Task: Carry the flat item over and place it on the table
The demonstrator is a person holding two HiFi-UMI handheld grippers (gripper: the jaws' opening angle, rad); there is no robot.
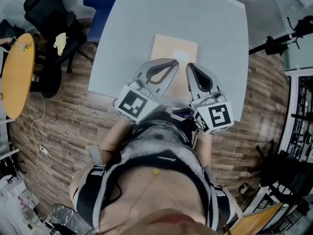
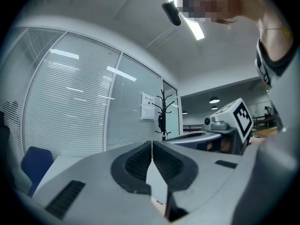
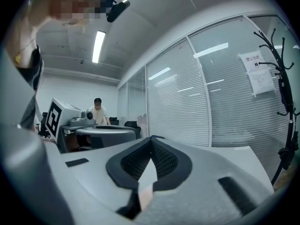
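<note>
flat item (image 1: pixel 172 47) on the grey table (image 1: pixel 146 13) — left gripper (image 1: pixel 174 62), right gripper (image 1: pixel 190 67) over its near edge, jaws together

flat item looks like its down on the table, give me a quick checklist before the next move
1. Flat item lying on the table: ok, it sits flat on the grey top in the head view.
2. Item clear of the table's edges: far and side edges ok; its near edge is hidden under the grippers, cannot tell.
3. Left gripper empty: ok, jaws shut tip to tip with nothing between the pads.
4. Right gripper empty: ok, jaws shut with nothing between the pads.
5. Grippers lifted off the item: cannot tell; both reach over its near part.
</note>
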